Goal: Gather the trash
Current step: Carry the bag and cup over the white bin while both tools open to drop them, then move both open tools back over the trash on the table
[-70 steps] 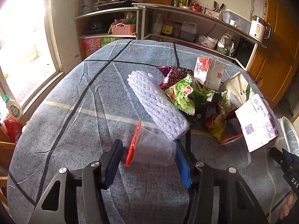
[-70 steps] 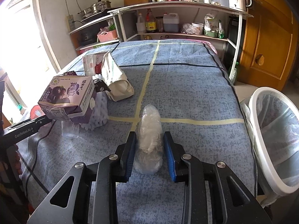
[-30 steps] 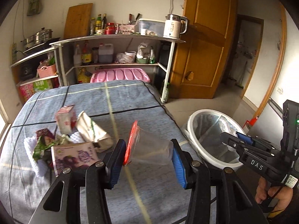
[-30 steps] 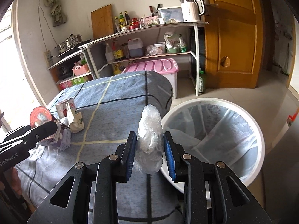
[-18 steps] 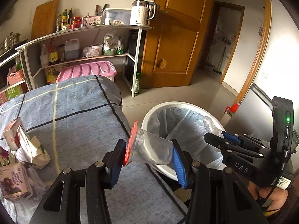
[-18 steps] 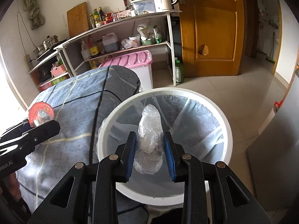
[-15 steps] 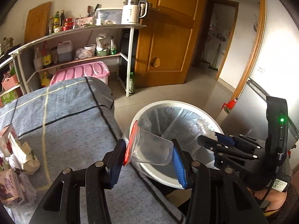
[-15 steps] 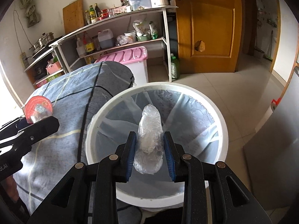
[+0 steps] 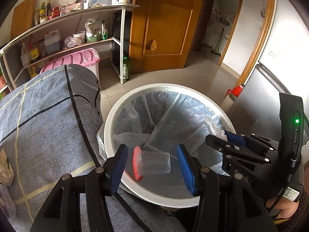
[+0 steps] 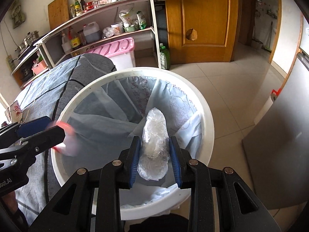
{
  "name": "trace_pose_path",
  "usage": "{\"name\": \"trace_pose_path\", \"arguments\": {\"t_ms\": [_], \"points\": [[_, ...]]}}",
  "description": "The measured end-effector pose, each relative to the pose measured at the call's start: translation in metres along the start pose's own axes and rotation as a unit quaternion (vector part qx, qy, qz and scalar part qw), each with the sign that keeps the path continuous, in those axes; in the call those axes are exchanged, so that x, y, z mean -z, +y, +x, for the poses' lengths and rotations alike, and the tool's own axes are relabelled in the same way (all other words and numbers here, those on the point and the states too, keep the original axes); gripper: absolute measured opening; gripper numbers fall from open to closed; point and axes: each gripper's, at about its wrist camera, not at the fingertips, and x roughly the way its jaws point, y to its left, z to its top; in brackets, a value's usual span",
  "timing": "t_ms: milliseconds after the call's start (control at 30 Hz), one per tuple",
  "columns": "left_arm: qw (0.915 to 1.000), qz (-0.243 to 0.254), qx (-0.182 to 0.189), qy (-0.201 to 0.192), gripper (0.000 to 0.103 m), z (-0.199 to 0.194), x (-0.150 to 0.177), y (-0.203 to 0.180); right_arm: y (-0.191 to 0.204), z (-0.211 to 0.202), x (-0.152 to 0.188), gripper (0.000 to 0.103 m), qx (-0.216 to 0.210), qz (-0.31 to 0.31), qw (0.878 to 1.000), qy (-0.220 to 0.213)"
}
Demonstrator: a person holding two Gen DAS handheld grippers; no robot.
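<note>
**Both claws over the bin, letting go of their trash**

The left claw [image 9: 152, 166] hung over the near rim of the white bin [image 9: 115, 116]; its jaws were opening, and the clear cup [image 9: 154, 163] with the red lid lay between the blue pads with a gap showing on each side, so it appeared to be free of them; in the right wrist view the cup was a blur at the left claw's tip, which suggests it was dropping. The cup's long axis ran across the claw, from nine o'clock to three o'clock, lid toward nine; the lined hollow of the bin lay past it toward twelve o'clock.

The right claw [image 10: 154, 160] hung over the bin at the six o'clock side of its rim; its jaws were opening as well, yet the crumpled plastic bag [image 10: 154, 133] was seen touching both pads and standing on end, long axis toward twelve o'clock, directly above the liner [image 10: 108, 123].

Judgement: each piece of trash lay within the rim's outline, so release alone should suffice; the cup was nearer the rim edge beside the cloth-covered table [image 9: 48, 125] and carried the greater risk of clipping it. More trash remained at the table's far nine o'clock side.
</note>
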Motion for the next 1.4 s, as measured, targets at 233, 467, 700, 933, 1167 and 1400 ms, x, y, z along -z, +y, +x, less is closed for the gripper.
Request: {"name": "trace_pose_path", "arguments": {"t_ms": [233,467,700,933,1167,1400], "points": [[0.9999,-0.008,0.002,-0.010,0.063,-0.011,0.002,0.005,0.002,-0.004,0.002,0.054,0.001,0.001,1.000,-0.004],[0.9988,-0.017,-0.027,-0.037,0.063,-0.045,0.009,0.016,0.012,-0.018,0.005,0.054,-0.001,-0.004,1.000,-0.018],[0.9947,-0.030,-0.066,-0.073,0.063,-0.091,0.024,0.033,0.042,-0.049,0.007,0.054,-0.037,-0.021,0.998,-0.054],[0.9887,-0.061,-0.097,-0.098,0.063,-0.136,0.047,0.062,0.078,-0.064,0.007,0.054,-0.073,-0.049,0.994,-0.068],[0.9784,-0.103,-0.140,-0.111,0.063,-0.176,0.076,0.103,0.132,-0.069,0.014,0.054,-0.123,-0.090,0.986,-0.067],[0.9619,-0.159,-0.188,-0.118,0.063,-0.209,0.115,0.156,0.188,-0.065,0.018,0.054,-0.180,-0.136,0.973,-0.057]]}}
